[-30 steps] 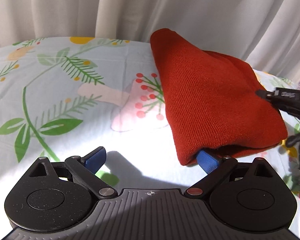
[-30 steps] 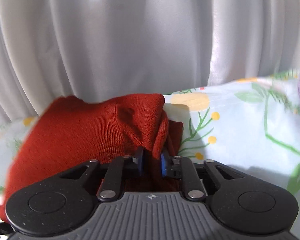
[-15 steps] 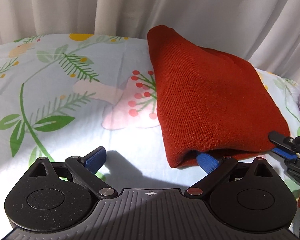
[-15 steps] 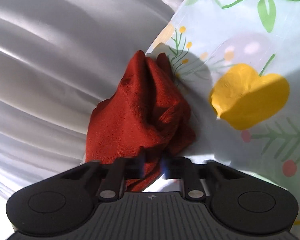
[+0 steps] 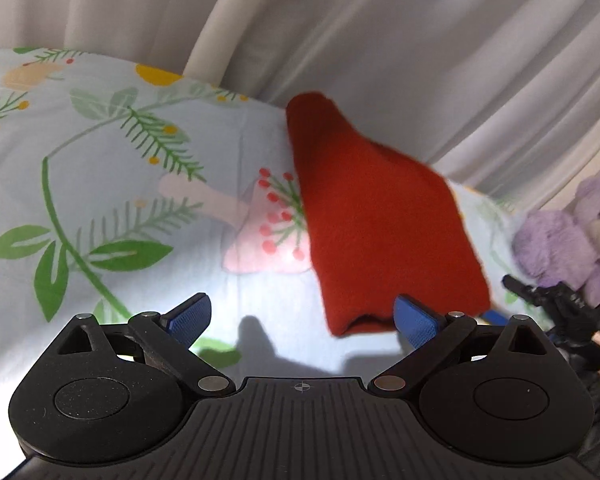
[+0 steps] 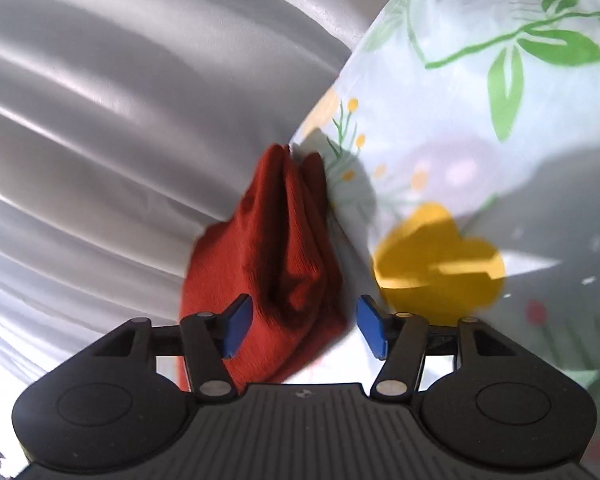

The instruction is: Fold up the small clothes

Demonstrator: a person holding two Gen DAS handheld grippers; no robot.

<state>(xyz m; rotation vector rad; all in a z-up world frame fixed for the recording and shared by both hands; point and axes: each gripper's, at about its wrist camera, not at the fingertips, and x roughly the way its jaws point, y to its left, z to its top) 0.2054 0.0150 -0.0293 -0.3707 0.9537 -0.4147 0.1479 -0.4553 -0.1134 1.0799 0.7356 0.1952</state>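
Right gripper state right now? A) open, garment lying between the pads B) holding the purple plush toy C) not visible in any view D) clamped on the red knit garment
A: in the right wrist view the right gripper has its blue pads spread apart, with the red knit garment lying between them on the floral sheet, not pinched.

Two fisheye views, brightly lit from close by, with motion blur.

A washed-out glare is seen on the sheet [image 5: 260, 344] just ahead of the left gripper [image 5: 302, 316], where a hard shadow is cast. The red cloth [image 5: 380, 220] is smeared at its edges. Broad grey shadows are thrown across the right view; curtains [image 6: 120, 100] are bent near the rims.
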